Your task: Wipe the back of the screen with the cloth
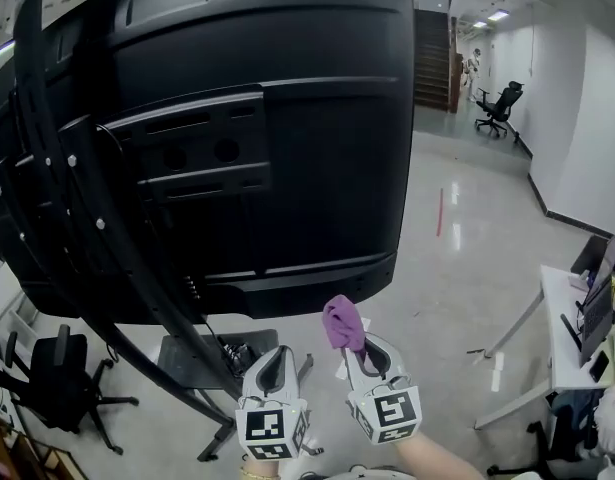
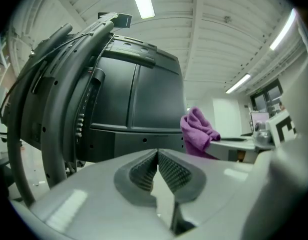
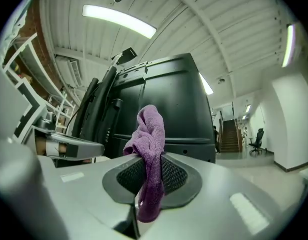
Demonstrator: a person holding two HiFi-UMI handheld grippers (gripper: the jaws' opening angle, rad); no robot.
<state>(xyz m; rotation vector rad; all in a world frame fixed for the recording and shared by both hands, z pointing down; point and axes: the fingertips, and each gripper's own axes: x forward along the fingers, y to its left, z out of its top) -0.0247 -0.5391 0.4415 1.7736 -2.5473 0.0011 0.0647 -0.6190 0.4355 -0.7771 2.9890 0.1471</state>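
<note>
The black back of a large screen (image 1: pixel 247 128) on a wheeled stand fills the upper left of the head view, and it stands ahead in the left gripper view as the screen (image 2: pixel 138 109) and in the right gripper view as the screen (image 3: pixel 169 114). A purple cloth (image 1: pixel 343 324) is bunched between the jaws of my right gripper (image 1: pixel 362 353), which is shut on it; the cloth (image 3: pixel 148 159) sticks up and hangs down past the pads. The cloth is below the screen's bottom edge, apart from it. My left gripper (image 1: pixel 277 368) is beside it, shut and holding nothing.
The stand's curved black arms (image 1: pixel 97 238) and base (image 1: pixel 202 358) sit below left of the screen. A black office chair (image 1: pixel 52 378) stands at the lower left. A white desk (image 1: pixel 567 328) with items is at right. Shiny floor (image 1: pixel 457 238) stretches toward a far stairway.
</note>
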